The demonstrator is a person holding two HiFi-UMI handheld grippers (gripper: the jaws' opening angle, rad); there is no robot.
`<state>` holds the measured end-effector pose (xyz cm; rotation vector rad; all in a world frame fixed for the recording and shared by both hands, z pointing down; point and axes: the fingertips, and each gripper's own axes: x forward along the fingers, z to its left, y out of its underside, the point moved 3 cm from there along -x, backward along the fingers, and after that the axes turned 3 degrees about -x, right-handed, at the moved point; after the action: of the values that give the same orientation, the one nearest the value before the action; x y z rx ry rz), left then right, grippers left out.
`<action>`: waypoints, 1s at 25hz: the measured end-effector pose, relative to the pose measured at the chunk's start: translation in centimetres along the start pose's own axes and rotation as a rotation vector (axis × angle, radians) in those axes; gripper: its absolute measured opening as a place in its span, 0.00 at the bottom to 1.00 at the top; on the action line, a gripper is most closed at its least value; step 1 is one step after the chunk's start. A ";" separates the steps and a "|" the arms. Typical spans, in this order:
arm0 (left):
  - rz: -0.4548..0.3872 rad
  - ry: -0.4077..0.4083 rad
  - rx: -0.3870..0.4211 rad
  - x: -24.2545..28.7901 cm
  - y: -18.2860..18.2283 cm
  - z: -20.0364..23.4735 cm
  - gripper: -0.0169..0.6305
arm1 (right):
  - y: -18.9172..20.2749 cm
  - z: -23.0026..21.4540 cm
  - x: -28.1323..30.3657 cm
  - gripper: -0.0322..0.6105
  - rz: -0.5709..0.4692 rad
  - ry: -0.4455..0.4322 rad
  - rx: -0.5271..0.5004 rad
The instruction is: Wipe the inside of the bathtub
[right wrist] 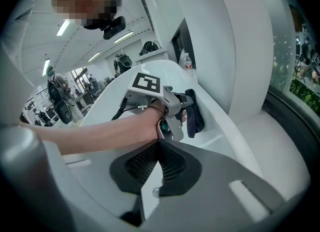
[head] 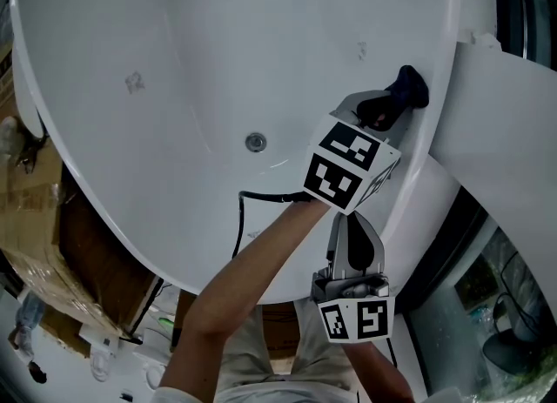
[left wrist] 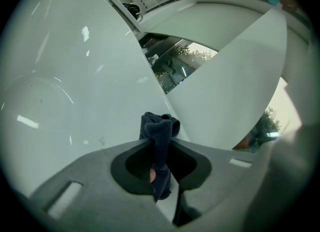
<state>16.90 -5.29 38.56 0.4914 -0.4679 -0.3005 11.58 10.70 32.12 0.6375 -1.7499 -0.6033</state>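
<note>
The white bathtub fills the head view, with its drain near the middle. My left gripper reaches across to the tub's right inner wall and is shut on a dark blue cloth that touches the wall just below the rim. In the left gripper view the cloth hangs bunched between the jaws of the left gripper, in front of the tub wall. My right gripper sits over the tub's near rim, shut and empty. The right gripper view shows its ribbed pads together and the cloth beyond.
A black cable runs over the tub's near slope. Cardboard boxes stand left of the tub. A white curved panel rises just right of the rim, with a dark gap and window glass behind it.
</note>
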 end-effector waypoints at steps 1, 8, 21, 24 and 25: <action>0.003 0.003 -0.001 0.1 0.0 0.0 0.12 | 0.1 0.0 0.0 0.06 0.004 0.001 0.001; 0.014 -0.005 0.034 1.0 0.1 1.1 0.12 | 0.7 -0.3 0.4 0.06 0.016 0.006 0.020; 0.033 -0.032 0.059 2.6 1.0 4.7 0.12 | 1.6 -0.9 1.8 0.06 0.034 0.017 0.037; 0.030 -0.040 0.064 2.9 1.3 5.6 0.12 | 2.1 -1.1 2.2 0.06 0.035 0.019 0.043; 0.030 -0.042 0.065 3.0 1.4 5.8 0.12 | 2.2 -1.1 2.3 0.06 0.036 0.019 0.046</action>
<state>16.81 -7.50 44.92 0.5421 -0.5263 -0.2681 11.89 10.66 35.50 0.6403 -1.7587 -0.5317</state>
